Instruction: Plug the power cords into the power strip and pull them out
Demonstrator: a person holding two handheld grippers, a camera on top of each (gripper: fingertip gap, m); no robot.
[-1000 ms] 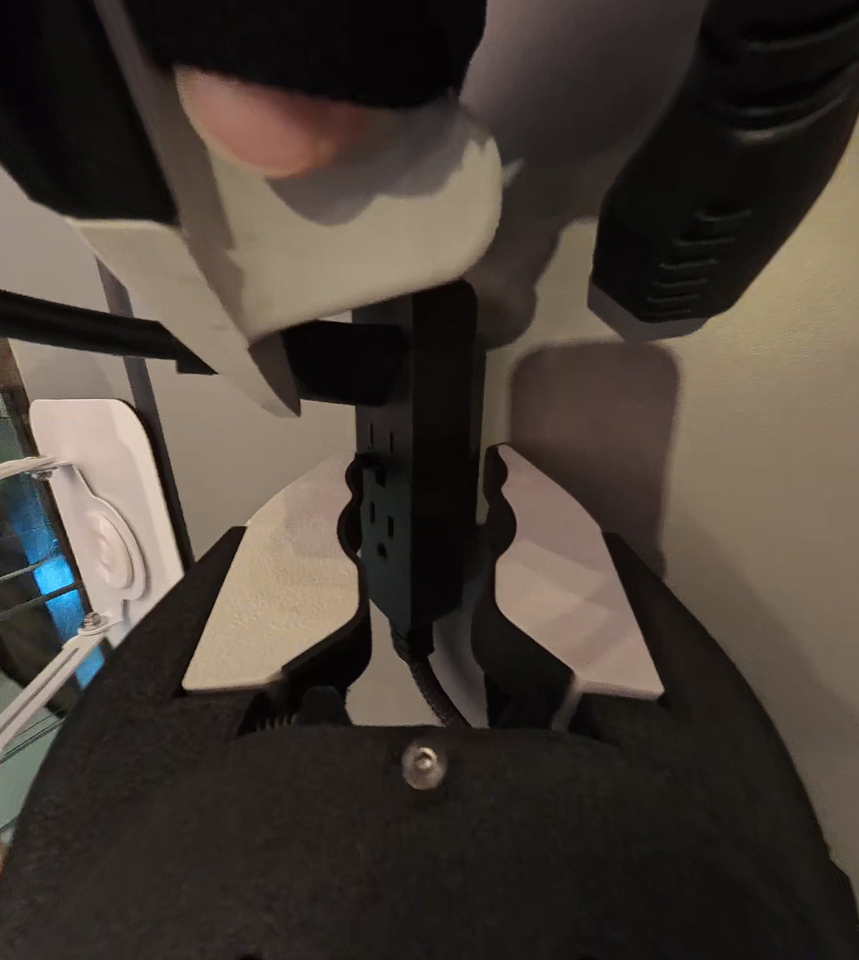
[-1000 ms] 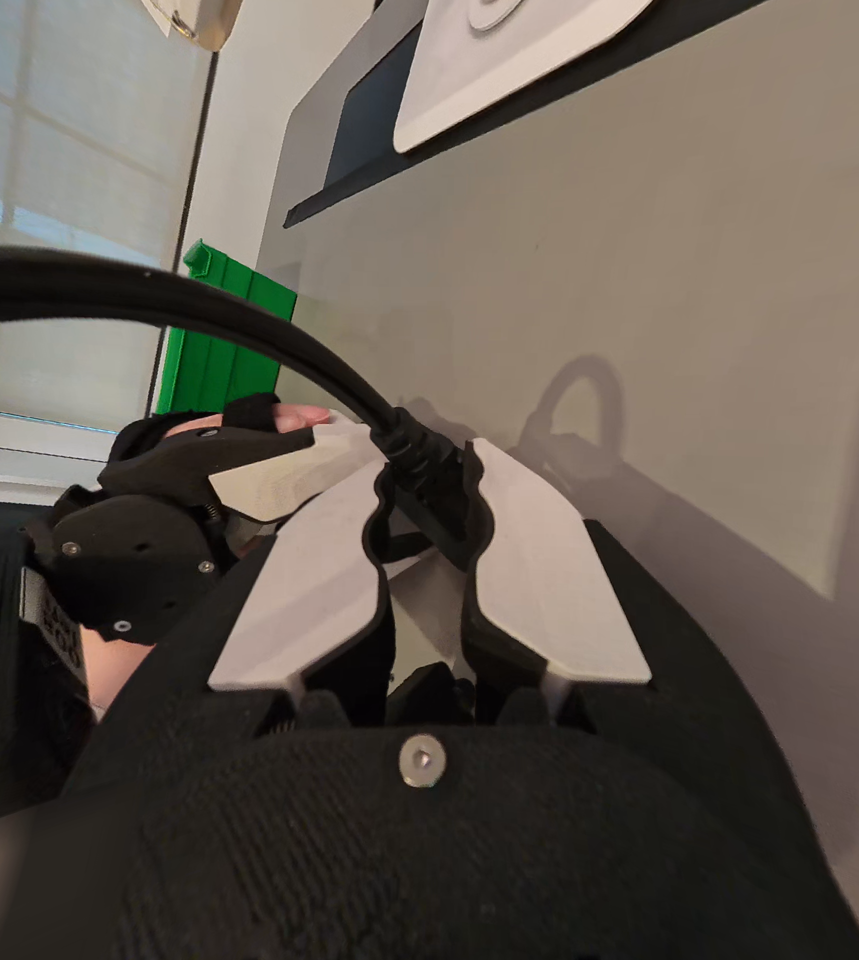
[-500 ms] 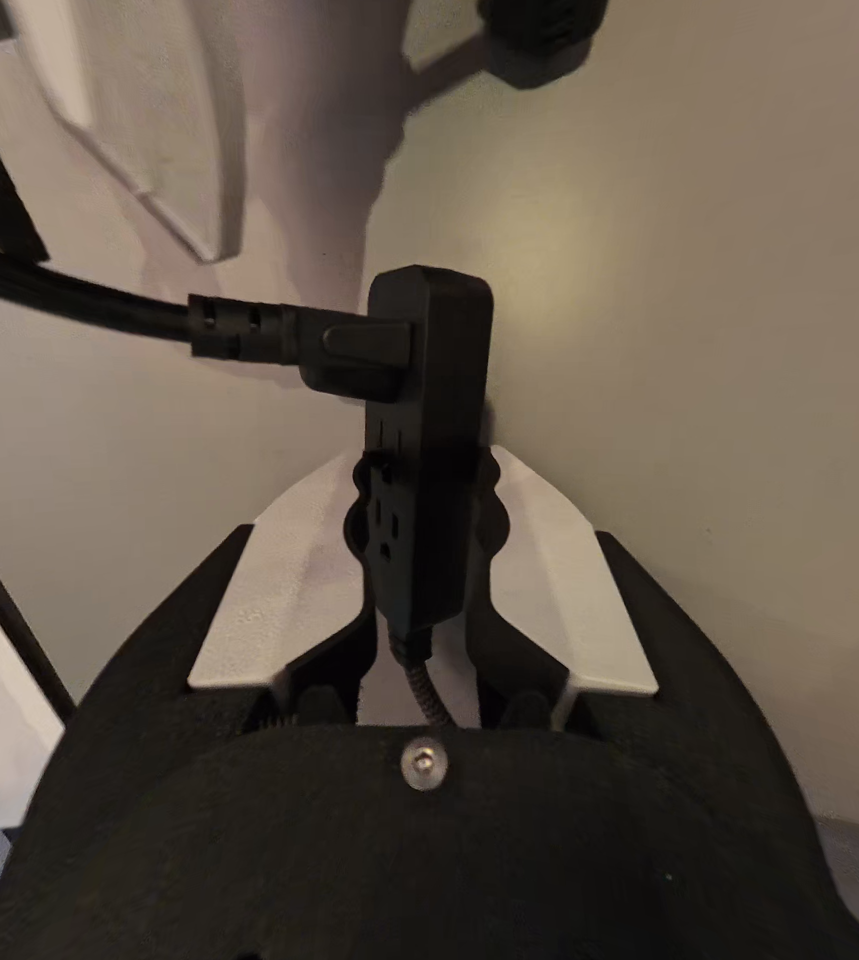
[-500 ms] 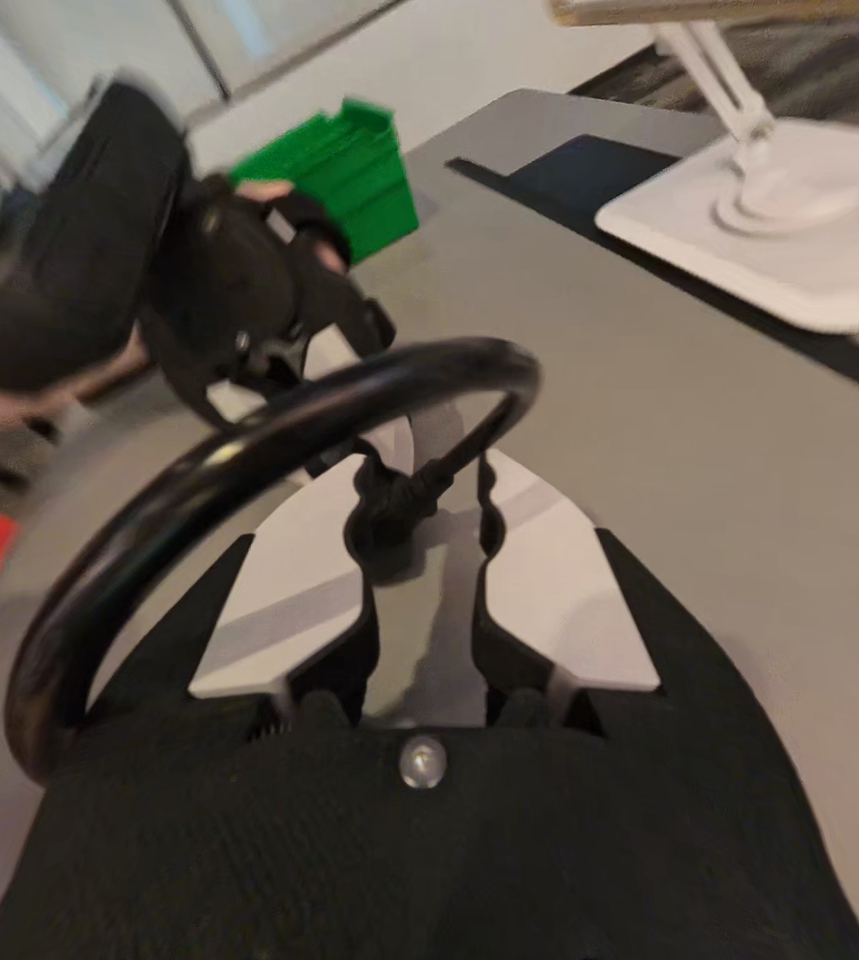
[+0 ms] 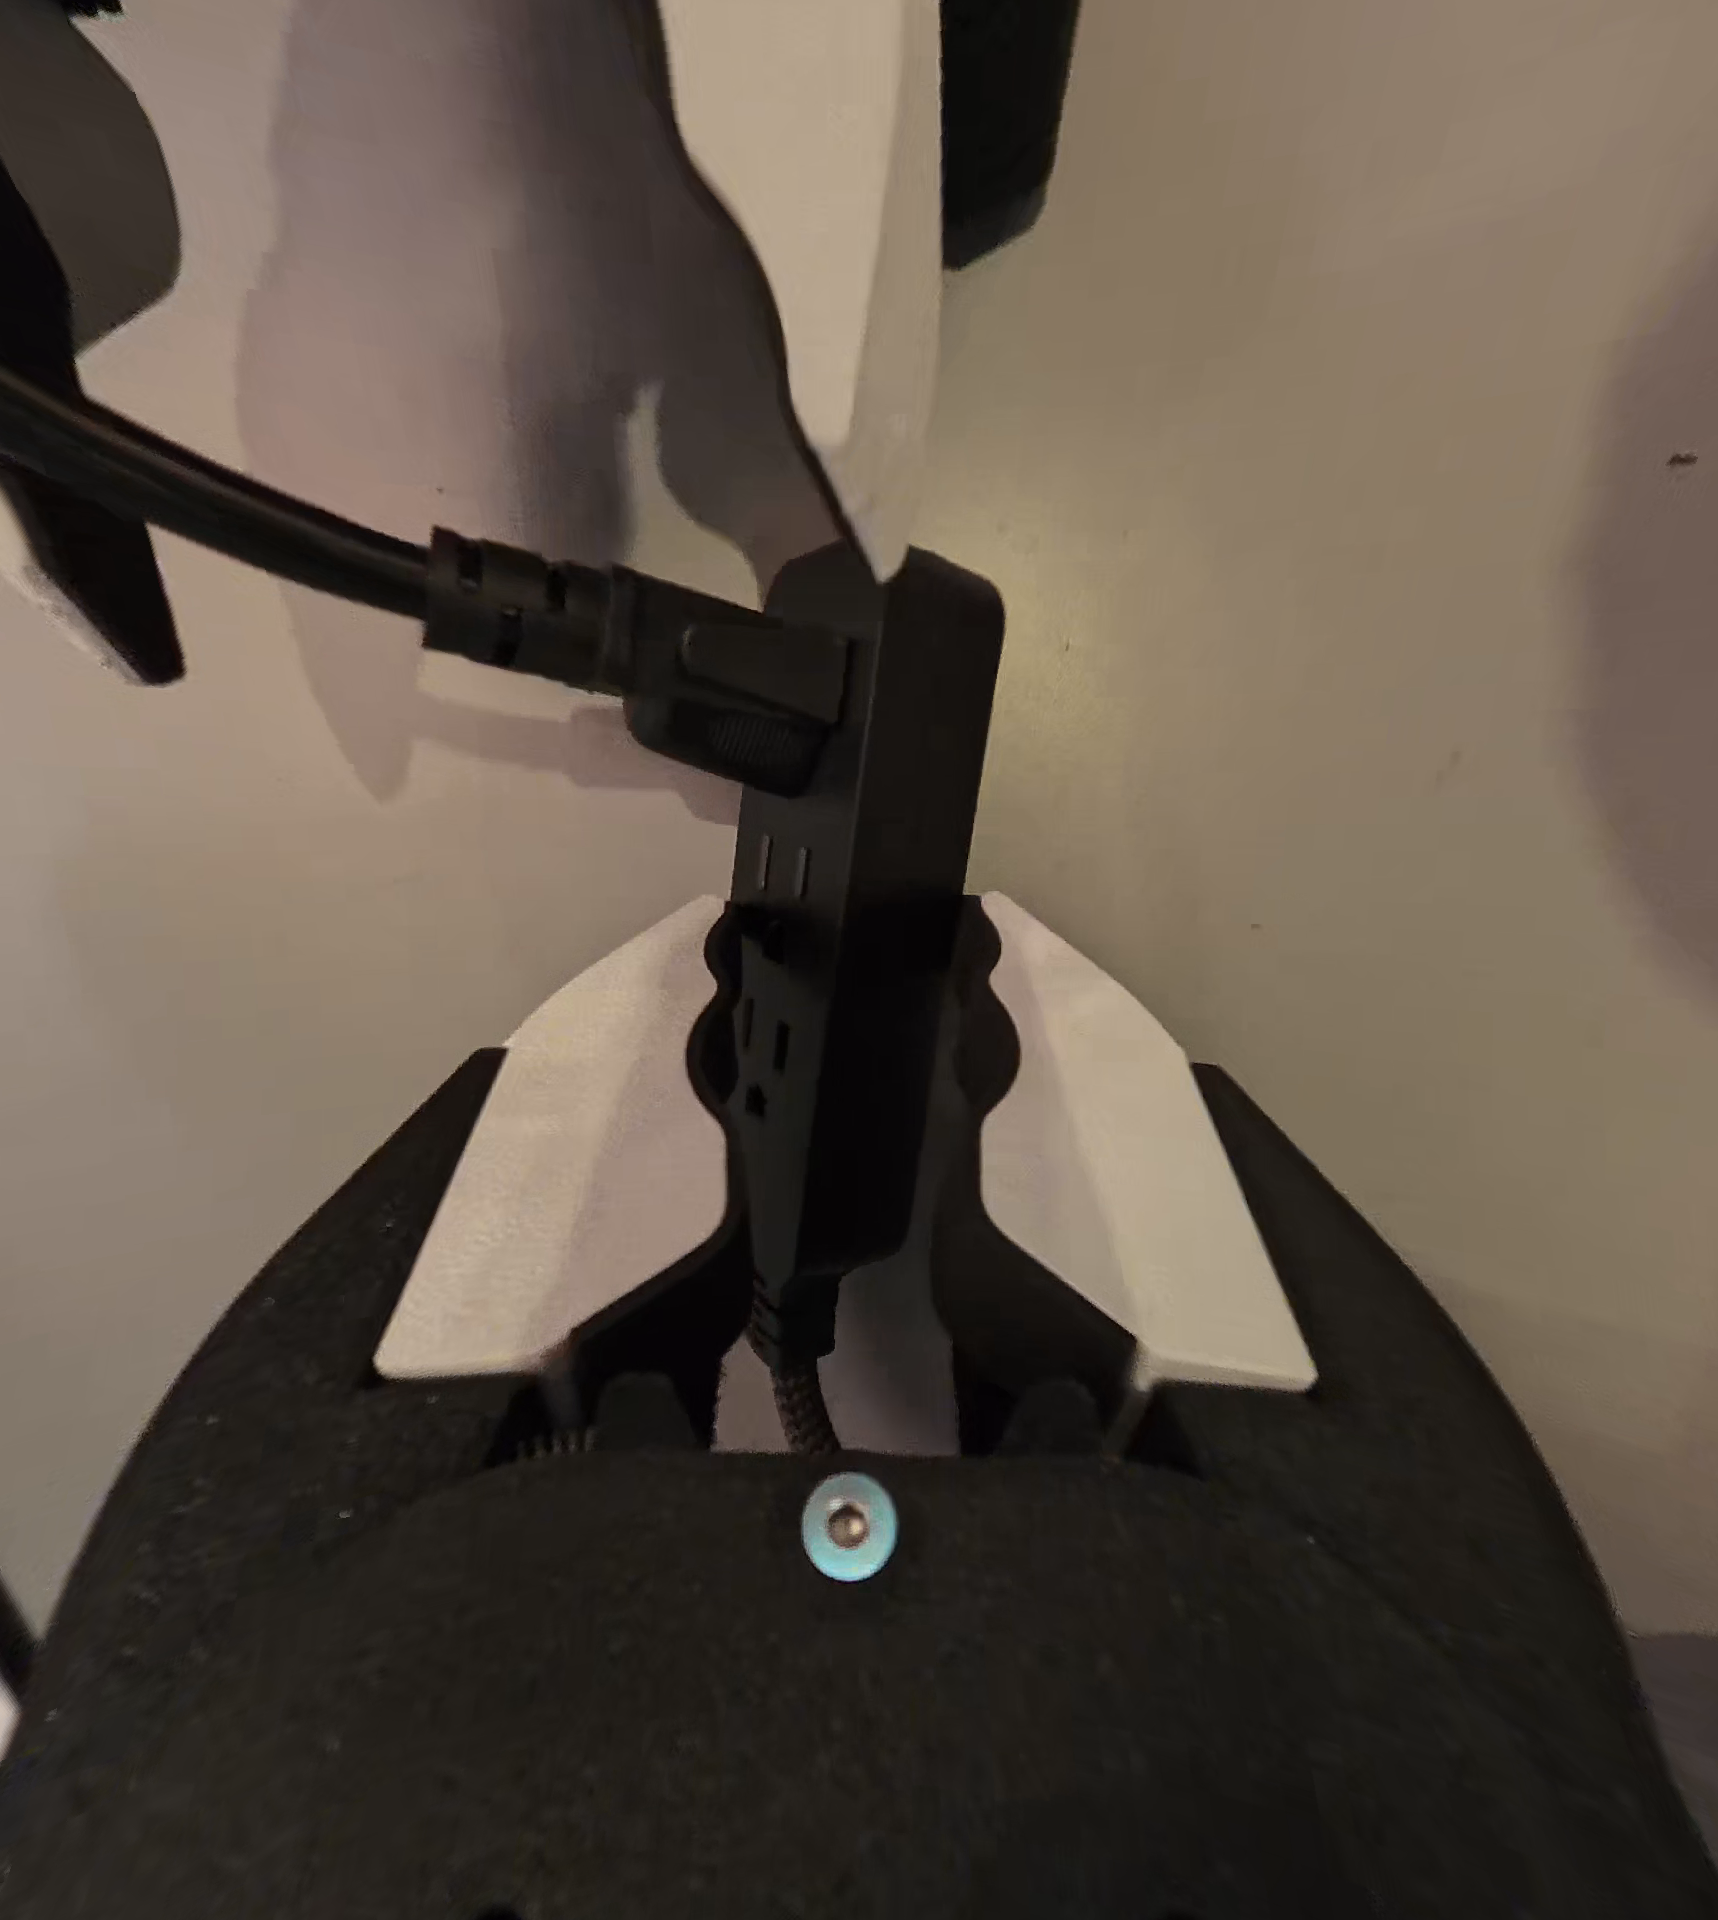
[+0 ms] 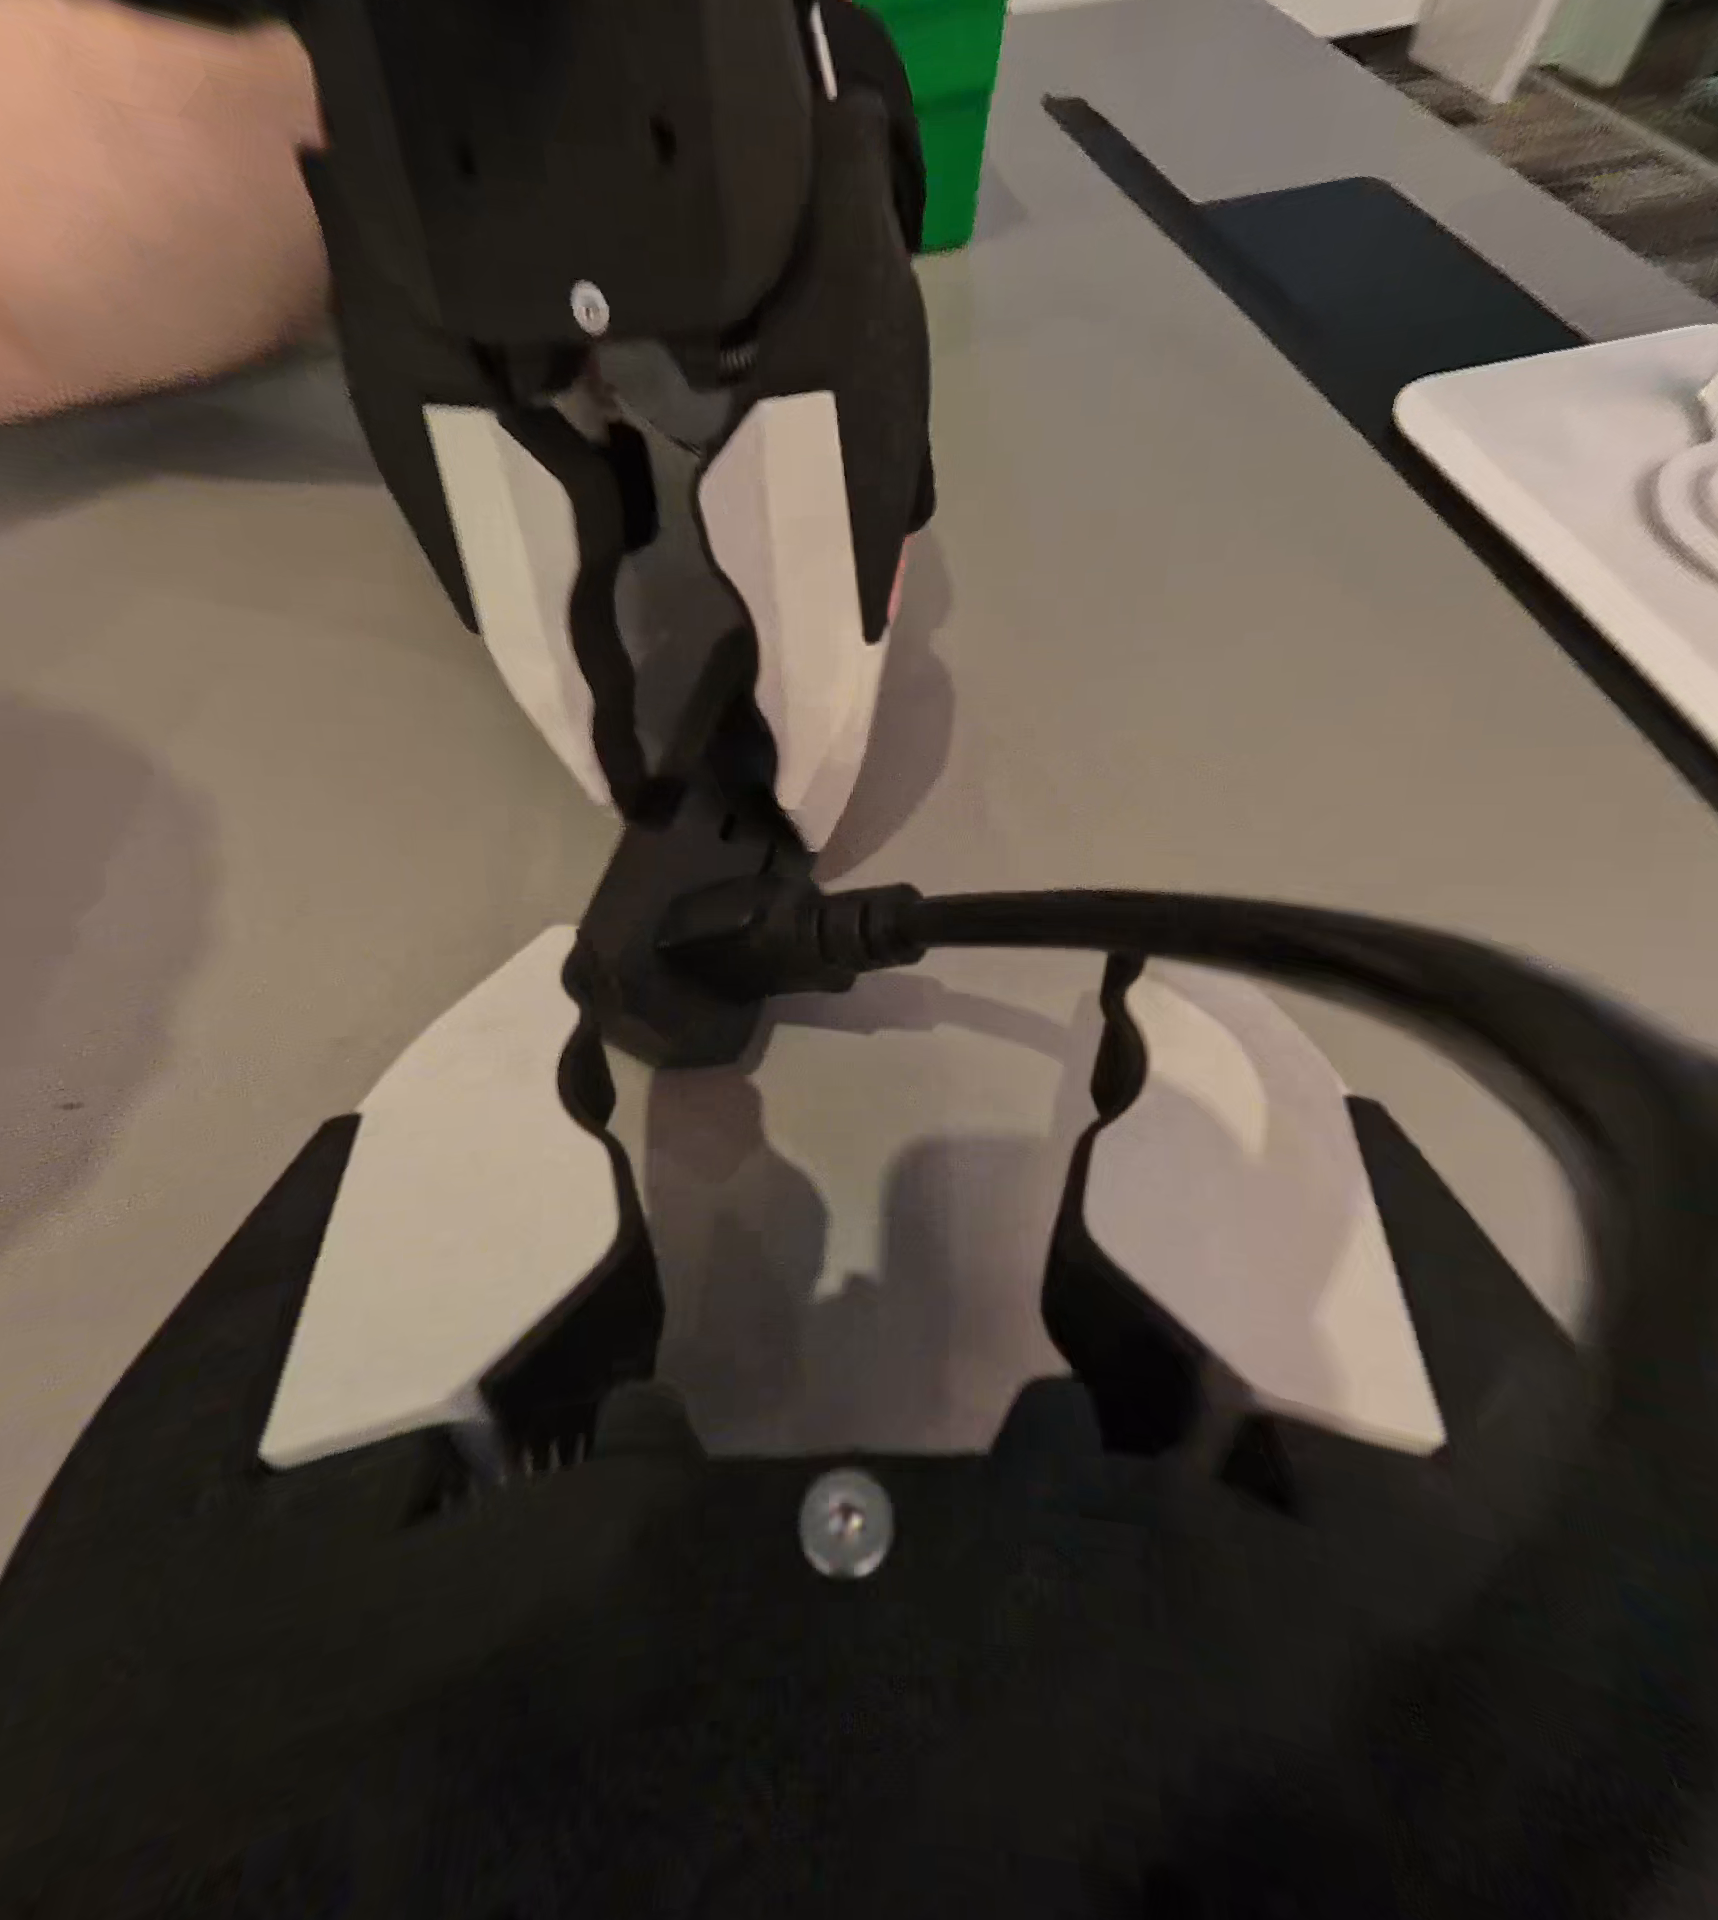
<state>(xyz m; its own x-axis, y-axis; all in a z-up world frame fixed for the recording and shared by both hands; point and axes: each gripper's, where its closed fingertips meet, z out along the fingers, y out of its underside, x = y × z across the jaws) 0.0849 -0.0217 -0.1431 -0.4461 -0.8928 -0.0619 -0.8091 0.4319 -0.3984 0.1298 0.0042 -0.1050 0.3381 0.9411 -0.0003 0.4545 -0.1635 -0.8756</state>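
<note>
Power strip (image 5: 865, 935) is black and sits clamped between the fingers of my left gripper (image 5: 850, 1023), standing on edge over the grey table (image 5: 1354, 727) with its braided lead running back under the gripper body. My left jaws are closed down firmly on its lower half. One power cord's plug (image 5: 741, 691) is seated in the socket nearest the far end, its thick black cable (image 5: 159, 468) trailing off to the left. So I judge the plugging-in of this cord done, at least as far as I can see: no blades show between plug and strip.

My right gripper (image 6: 844, 1023) is spread wide and holds nothing; its left fingertip is just beside the plug (image 6: 720, 977), and the cable (image 6: 1302, 945) arcs across and around its right finger. In the left wrist view one of its white fingers (image 5: 834, 312) comes down to touch the top end of the strip.

Two free sockets remain visible below the plug. I see no second cord here. What I reckon is left: closing on this plug and pulling it out
</note>
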